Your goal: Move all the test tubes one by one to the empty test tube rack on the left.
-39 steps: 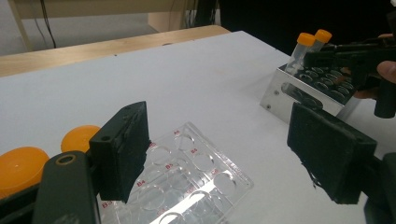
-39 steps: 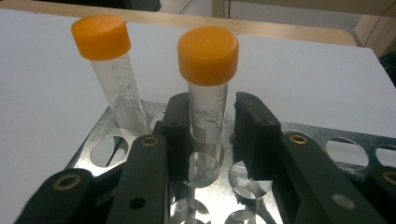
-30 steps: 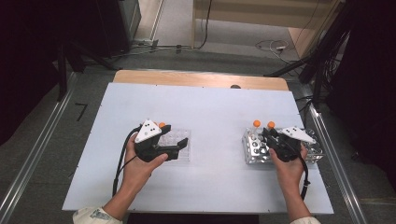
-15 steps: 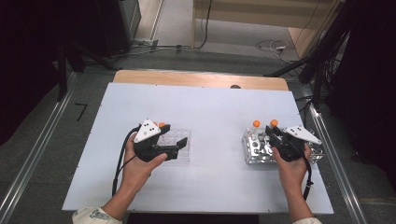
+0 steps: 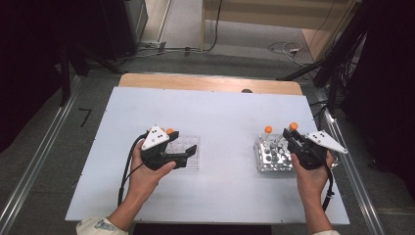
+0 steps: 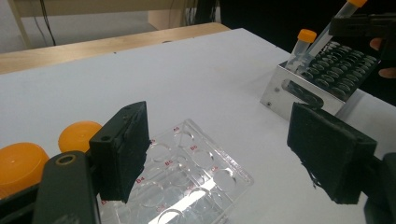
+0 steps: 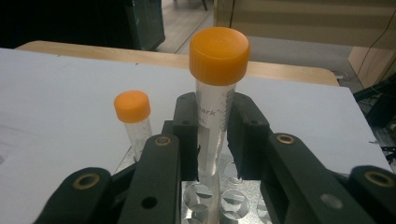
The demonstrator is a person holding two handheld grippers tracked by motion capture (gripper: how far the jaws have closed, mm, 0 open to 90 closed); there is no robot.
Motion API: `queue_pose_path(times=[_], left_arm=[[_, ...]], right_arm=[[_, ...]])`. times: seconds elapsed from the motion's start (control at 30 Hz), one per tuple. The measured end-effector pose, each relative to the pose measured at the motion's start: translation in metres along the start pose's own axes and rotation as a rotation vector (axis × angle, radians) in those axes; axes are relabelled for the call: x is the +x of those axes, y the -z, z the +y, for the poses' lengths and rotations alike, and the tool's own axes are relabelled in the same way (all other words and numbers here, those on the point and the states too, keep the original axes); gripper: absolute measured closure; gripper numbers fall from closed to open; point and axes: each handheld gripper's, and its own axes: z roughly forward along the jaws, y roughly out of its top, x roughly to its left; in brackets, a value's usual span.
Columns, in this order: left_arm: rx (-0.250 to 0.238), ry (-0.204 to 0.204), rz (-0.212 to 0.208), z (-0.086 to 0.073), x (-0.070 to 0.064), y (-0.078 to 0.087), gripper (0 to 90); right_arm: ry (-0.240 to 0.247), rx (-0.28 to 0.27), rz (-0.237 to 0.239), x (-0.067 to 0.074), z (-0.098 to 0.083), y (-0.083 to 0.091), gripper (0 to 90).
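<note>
Left gripper point(image 5: 188, 152) sat at about 8 o'clock on the white table point(image 5: 220, 112), held level in the left hand point(image 5: 149, 171), jaws wide apart with nothing between the pads. In the left gripper view the two black jaws stood over a clear well plate point(image 6: 187, 172), one near each side of it, neither pad pressing on it; whether the jaw tips touched the plate could not be told from this angle. The plate lay flat on the table, red labels by its round wells. Two orange caps point(image 6: 77, 135) lay just beside the plate at its 9 o'clock in that view, next to the left jaw. In the high view one orange cap showed just behind the grey three-cornered plate point(image 5: 155, 138) on the gripper. Further right, at about 4 o'clock on the table, stood a metal tube rack point(image 5: 271, 154) with rows of round holes. One orange-capped tube point(image 5: 268, 131) stood upright in the rack near its far left corner. The right gripper point(image 5: 292, 139), in the right hand point(image 5: 311, 171), was clamped on a second orange-capped tube point(image 7: 217, 93), pads pressing the clear body well below the cap. That held tube was upright above the rack holes, lower tip probably just clear of the rack top, hard to see. The standing tube was at 9 o'clock of the held one, near but apart.
</note>
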Motion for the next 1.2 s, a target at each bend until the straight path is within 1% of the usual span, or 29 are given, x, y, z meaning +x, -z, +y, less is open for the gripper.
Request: queue_pose_path(times=[0.03,0.13,0.27,0.33,0.37,0.4,0.47,0.5,0.57,0.67,0.8,0.87,0.9,0.93,0.97,1.0,1.13,1.2], left_arm=[[-0.002,0.001,0.000,0.000,0.000,0.000,22.4],[-0.001,0.002,0.000,0.000,0.000,0.000,22.4],[-0.001,0.000,0.001,0.000,0.001,0.001,22.4],[-0.004,0.000,0.003,0.000,0.001,0.002,22.4],[-0.004,0.000,0.003,0.000,0.001,0.002,22.4],[-0.003,-0.001,0.003,0.000,0.001,0.002,22.4],[-0.002,-0.002,0.003,0.000,0.001,0.002,22.4],[-0.004,-0.002,0.003,0.000,0.000,0.002,22.4],[-0.004,-0.003,0.002,0.000,0.000,0.002,22.4],[-0.003,-0.004,0.001,0.000,-0.001,0.002,22.4],[0.000,-0.006,-0.003,0.000,-0.002,0.001,22.4],[0.000,-0.007,-0.006,0.000,-0.002,0.001,22.4],[0.000,-0.007,-0.007,0.000,-0.003,0.001,22.4],[-0.001,-0.006,-0.009,0.000,-0.003,0.001,22.4],[-0.003,-0.005,-0.012,0.000,-0.004,0.001,22.4],[0.000,-0.010,-0.012,0.000,-0.004,0.001,22.4],[0.003,-0.015,-0.023,-0.001,-0.009,-0.001,22.4],[0.004,-0.018,-0.030,-0.001,-0.011,-0.002,22.4]], right_arm=[[0.000,0.000,0.000,0.000,0.000,0.000,72.1],[0.018,-0.019,0.006,0.004,0.005,0.008,72.1],[0.022,-0.025,0.014,0.010,0.009,0.015,72.1],[0.042,-0.028,0.023,0.015,0.012,0.021,72.2],[0.042,-0.028,0.023,0.015,0.012,0.021,72.2],[0.040,-0.022,0.038,0.019,0.012,0.025,72.1],[0.049,-0.019,0.053,0.024,0.012,0.028,72.1],[0.049,-0.019,0.053,0.024,0.012,0.028,72.1],[0.059,-0.016,0.073,0.029,0.012,0.029,72.1],[0.085,-0.005,0.092,0.038,0.011,0.029,72.1],[0.108,0.007,0.132,0.050,0.009,0.027,72.1],[0.114,0.013,0.151,0.055,0.007,0.025,72.1],[0.109,0.024,0.183,0.061,0.005,0.023,72.1],[0.109,0.024,0.183,0.061,0.005,0.023,72.1],[0.122,0.032,0.201,0.068,0.002,0.020,72.1],[0.122,0.032,0.201,0.068,0.002,0.020,72.1],[0.133,0.051,0.242,0.081,-0.003,0.015,72.1],[0.135,0.051,0.264,0.087,-0.005,0.013,72.1]])
